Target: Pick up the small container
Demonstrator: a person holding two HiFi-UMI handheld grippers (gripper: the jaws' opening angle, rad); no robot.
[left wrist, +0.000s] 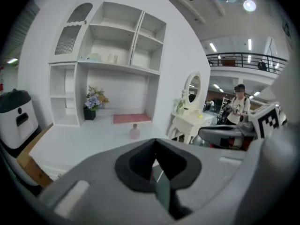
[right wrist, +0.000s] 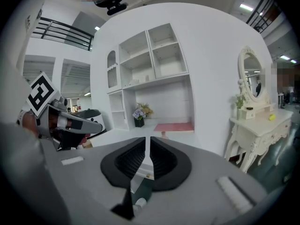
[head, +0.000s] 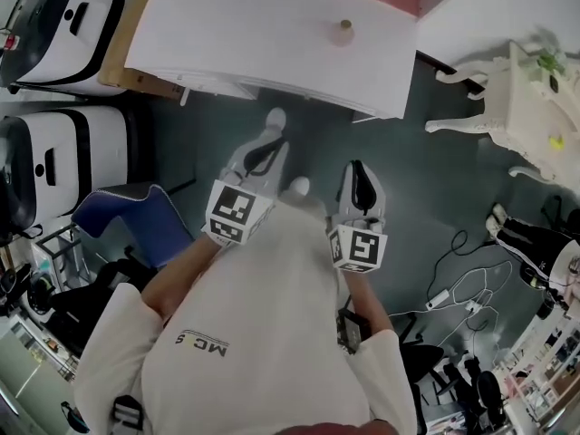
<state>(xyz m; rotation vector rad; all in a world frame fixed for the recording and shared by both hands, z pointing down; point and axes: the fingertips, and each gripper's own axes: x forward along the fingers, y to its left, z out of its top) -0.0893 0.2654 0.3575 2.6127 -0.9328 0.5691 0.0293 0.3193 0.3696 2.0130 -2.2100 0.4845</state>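
Pointing slightly downward, left gripper [head: 275,119] and right gripper [head: 354,167] hover side by side.

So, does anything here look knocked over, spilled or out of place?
Nothing much. The small bottle stands upright on the white table, nothing spilled. Only the loose cables lying across the floor at the right look untidy.
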